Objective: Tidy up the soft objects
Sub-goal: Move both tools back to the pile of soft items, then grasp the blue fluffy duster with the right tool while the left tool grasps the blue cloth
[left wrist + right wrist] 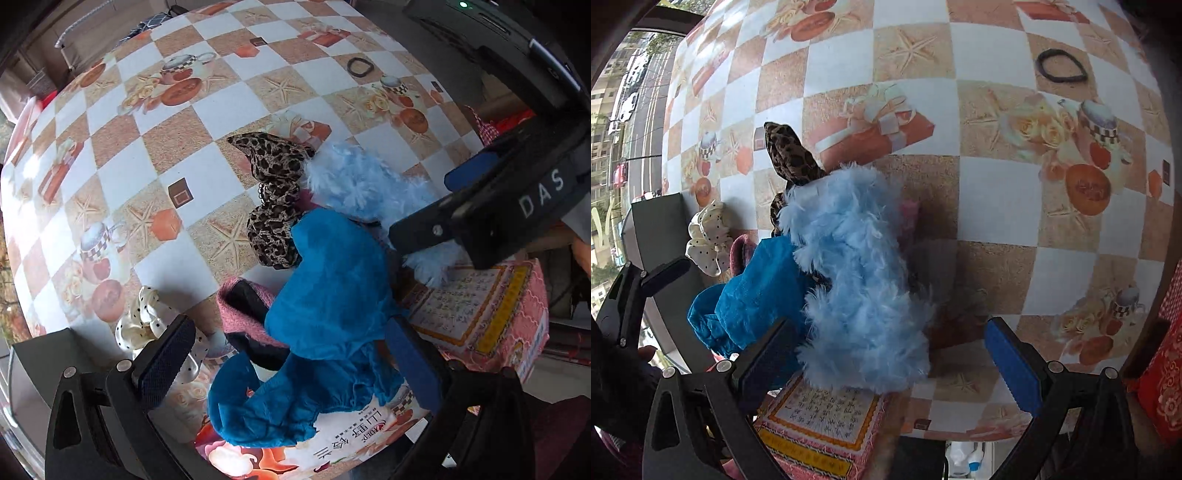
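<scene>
Fluffy blue piece [857,280] between open right hand-held gripper [886,354] fingers.

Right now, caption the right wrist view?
Open right gripper over a fluffy light-blue feathery piece beside a teal cloth on a checkered table.

checkered tablecloth [236,107] with starfish and teapot prints — daylight from a street-side window [624,110].
</scene>
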Available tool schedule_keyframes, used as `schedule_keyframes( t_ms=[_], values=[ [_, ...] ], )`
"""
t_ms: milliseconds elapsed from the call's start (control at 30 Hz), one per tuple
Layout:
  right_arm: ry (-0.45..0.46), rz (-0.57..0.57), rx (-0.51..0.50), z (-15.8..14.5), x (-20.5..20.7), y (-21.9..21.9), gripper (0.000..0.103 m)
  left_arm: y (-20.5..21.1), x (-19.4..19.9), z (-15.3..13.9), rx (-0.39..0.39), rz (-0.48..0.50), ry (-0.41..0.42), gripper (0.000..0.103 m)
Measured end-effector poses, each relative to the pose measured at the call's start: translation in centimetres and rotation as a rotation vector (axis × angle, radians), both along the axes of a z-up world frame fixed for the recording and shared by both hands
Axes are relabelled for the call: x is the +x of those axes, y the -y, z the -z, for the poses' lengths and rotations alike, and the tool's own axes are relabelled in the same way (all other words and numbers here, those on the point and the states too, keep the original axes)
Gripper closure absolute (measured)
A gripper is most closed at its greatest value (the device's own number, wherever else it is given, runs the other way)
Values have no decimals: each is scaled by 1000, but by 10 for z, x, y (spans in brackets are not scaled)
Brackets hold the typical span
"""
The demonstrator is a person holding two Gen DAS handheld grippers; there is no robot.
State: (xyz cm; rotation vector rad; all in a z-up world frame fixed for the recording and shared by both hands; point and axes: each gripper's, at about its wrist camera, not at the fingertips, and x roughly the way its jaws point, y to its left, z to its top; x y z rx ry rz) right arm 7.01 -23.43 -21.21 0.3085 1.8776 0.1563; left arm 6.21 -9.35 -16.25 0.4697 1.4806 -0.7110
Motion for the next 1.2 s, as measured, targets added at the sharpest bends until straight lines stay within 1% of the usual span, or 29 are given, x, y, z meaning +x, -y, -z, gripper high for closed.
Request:
schedule_keyframes(
  t_ms=[33,67,133,200,267,333,367,400,433,467,500,567,633,667,700,733,800,833,900,967,1000,1100,1200],
  values=[
    [-22,-14,14,9,1,-3,0,2,5,2,-21,-19,-17,0],
    [-41,-27,6,15,0,-6,0,1,12,2,-9,-51,0,0],
    [-39,-48,-40,24,1,-5,0,-1,29,2,66,-107,94,0],
    [-8,-39,-105,25,4,5,0,-9,51,5,139,-188,155,0],
    [31,17,-195,20,7,28,0,-24,75,13,221,-276,209,0],
    [69,90,-283,12,8,57,0,-49,99,15,285,-399,238,0],
    [80,129,-321,9,7,73,0,-66,110,13,281,-468,227,0],
    [86,171,-346,5,4,89,0,-81,118,8,255,-529,207,0],
    [91,220,-353,2,0,105,0,-93,122,2,220,-571,189,0],
    [95,266,-343,0,-5,118,0,-101,124,-4,184,-587,178,0],
    [93,306,-324,0,-10,129,0,-106,123,-11,152,-579,174,0],
    [83,361,-290,0,-22,145,0,-105,114,-24,86,-516,160,0],
    [76,375,-273,3,-33,150,0,-90,97,-31,19,-407,122,0],
    [74,375,-267,6,-38,151,0,-78,87,-30,13,-347,107,0],
    [73,374,-256,8,-42,151,0,-67,77,-26,29,-290,101,0],
    [73,373,-243,10,-46,149,0,-53,68,-20,62,-245,107,0],
    [77,364,-220,14,-51,145,0,-37,61,-2,132,-202,129,0],
    [82,355,-211,15,-54,142,0,-33,63,6,149,-218,122,0],
    [101,336,-204,12,-51,132,0,-35,72,18,134,-299,75,0],
    [130,301,-204,8,-46,123,0,-37,80,24,125,-375,59,0],
    [143,280,-207,7,-44,118,0,-37,83,26,124,-398,54,0],
    [149,231,-216,10,-35,105,0,-34,91,37,141,-430,46,0],
    [145,212,-219,20,-24,94,0,-34,98,51,156,-467,16,0]
  ],
)
